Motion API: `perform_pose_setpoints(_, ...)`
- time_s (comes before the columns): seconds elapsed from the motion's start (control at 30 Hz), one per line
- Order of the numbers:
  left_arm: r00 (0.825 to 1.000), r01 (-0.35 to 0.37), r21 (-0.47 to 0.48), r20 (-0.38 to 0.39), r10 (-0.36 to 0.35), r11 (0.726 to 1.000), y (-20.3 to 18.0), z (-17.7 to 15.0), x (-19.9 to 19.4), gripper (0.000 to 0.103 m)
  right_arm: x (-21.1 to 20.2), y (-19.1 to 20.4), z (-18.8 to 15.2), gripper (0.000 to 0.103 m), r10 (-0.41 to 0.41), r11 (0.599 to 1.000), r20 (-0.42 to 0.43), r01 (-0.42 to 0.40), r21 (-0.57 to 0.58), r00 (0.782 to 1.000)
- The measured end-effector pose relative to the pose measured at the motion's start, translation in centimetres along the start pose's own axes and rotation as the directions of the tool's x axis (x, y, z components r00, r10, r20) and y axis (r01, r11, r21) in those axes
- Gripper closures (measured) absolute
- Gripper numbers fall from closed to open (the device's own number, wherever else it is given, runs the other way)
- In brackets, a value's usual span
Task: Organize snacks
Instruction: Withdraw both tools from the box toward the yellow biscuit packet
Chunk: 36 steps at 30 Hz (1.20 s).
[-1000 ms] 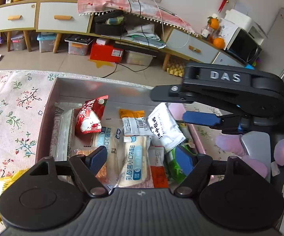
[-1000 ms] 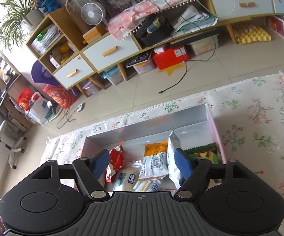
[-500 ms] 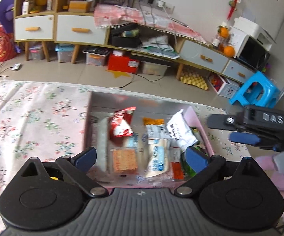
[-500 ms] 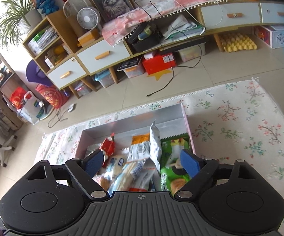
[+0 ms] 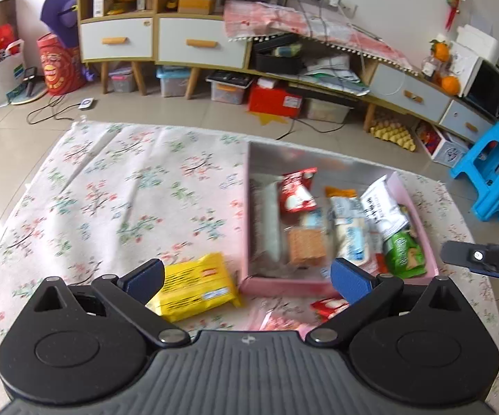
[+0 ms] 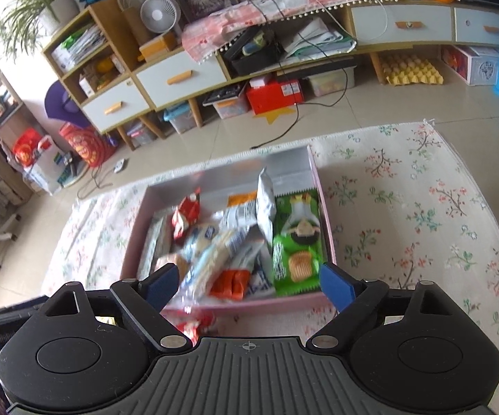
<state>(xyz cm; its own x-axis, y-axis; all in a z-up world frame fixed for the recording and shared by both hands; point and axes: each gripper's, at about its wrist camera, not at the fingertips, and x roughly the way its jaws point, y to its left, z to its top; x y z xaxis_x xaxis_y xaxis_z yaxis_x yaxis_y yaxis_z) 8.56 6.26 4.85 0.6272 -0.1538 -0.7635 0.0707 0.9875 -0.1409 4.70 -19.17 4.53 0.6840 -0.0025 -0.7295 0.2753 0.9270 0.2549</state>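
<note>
Red packet half hidden behind right hand-held gripper

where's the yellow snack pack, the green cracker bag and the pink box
yellow snack pack [image 5: 194, 288], left wrist view, middle of its top face
green cracker bag [image 6: 296, 242], right wrist view, middle of the bag
pink box [image 5: 284, 285], left wrist view, its near outer wall

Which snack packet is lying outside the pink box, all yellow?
The yellow packet lies on the flowery cloth beside the pink box; nearly all the other snacks are inside the box.
</note>
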Motion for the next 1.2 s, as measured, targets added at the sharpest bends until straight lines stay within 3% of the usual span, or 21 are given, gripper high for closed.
perform_pose_setpoints(0.3, 0.997, -0.07, 0.105, -0.002, 0.071, 0.992, 2.6, -1.8, 1.2, 0.001, 0.5, 0.5, -3.3, 0.009, -0.006, 0.996, -0.052, 0.001, -0.092, 0.999)
perform_pose_setpoints(0.53, 0.997, -0.079, 0.171, 0.019, 0.077, 0.982, 4.7, -2.4, 2.1, 0.001, 0.8, 0.4, -5.0, 0.009, -0.049, 0.982, -0.067, 0.036, -0.183, 0.997)
perform_pose_setpoints(0.77, 0.997, -0.076, 0.335, 0.053, 0.062, 0.939, 5.1, -3.7, 4.2, 0.001, 1.9, -0.3, -6.3, 0.009, -0.071, 0.976, -0.102, 0.048, -0.212, 0.992)
perform_pose_setpoints(1.03, 0.998, -0.065, 0.432, 0.041, 0.052, 0.899, 4.6, -4.3, 6.0, 0.003, 3.6, 0.6, -7.7, 0.009, -0.094, 0.95, -0.132, 0.049, -0.309, 0.987)
perform_pose_setpoints(1.1, 0.998, -0.063, 0.435, 0.048, 0.047, 0.898, 4.4, -4.2, 6.1, 0.005, 4.1, 0.9, -7.9, 0.009, -0.098, 0.944, -0.141, 0.047, -0.328, 0.985)
perform_pose_setpoints(1.2, 0.999, -0.031, 0.423, 0.034, 0.018, 0.906, 4.4, -4.0, 6.0, 0.018, 4.8, 1.6, -8.4, 0.009, -0.1, 0.934, -0.16, 0.037, -0.356, 0.982)
